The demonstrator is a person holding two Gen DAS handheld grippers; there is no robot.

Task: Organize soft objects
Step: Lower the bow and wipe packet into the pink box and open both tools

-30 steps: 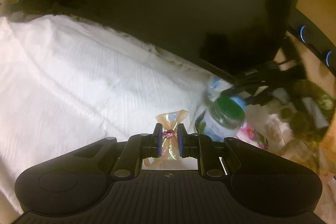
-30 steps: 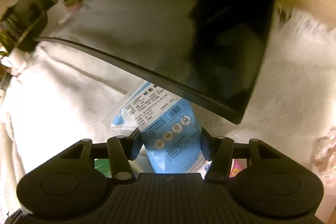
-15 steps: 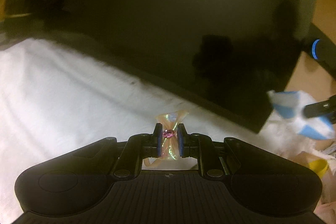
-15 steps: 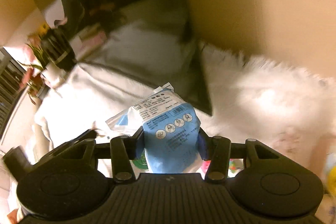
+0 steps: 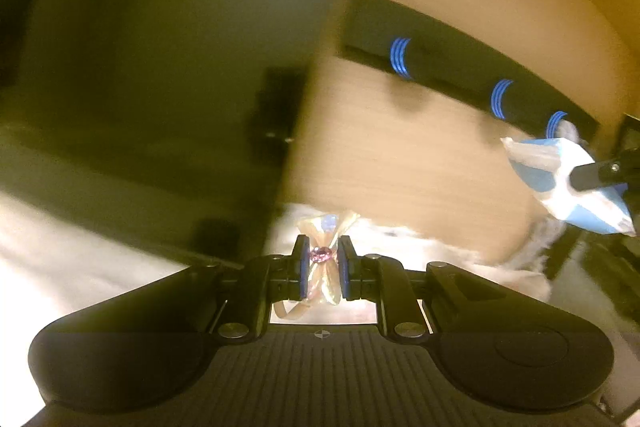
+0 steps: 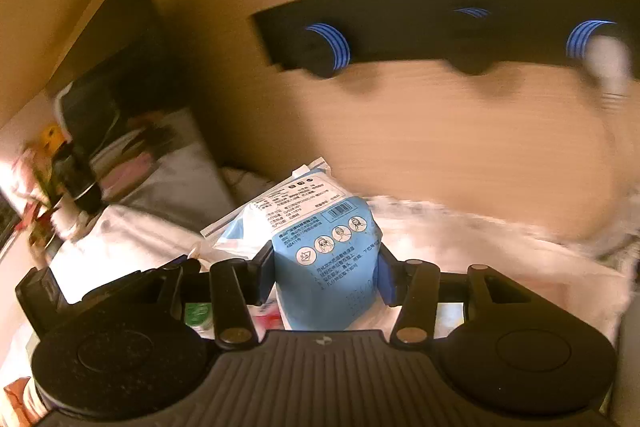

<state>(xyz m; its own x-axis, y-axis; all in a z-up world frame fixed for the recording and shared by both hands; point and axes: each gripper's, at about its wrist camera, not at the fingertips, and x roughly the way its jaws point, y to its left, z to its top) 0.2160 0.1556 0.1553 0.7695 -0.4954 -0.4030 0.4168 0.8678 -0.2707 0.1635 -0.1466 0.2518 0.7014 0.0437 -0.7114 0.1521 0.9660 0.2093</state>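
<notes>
Left gripper [image 5: 323,269] jaws pinched on light, crushable bow [image 5: 325,259] at knot. Right gripper [image 6: 326,277] jaws clamped across soft, slippery mask packet [image 6: 326,267] mid-body.

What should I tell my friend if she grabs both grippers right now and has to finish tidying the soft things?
Left gripper: shut on a small shiny bow with a pink gem in the middle, held in the air.
Right gripper: shut on a blue and white mask packet, also in the air.
Ahead of both: a wooden wall with a black hook rack marked with blue rings; white fluffy cloth lies below.
Done: both soft things are picked up.
Left: put each one down where it belongs. The pictures are blurry and do not show which spot that is.
</notes>
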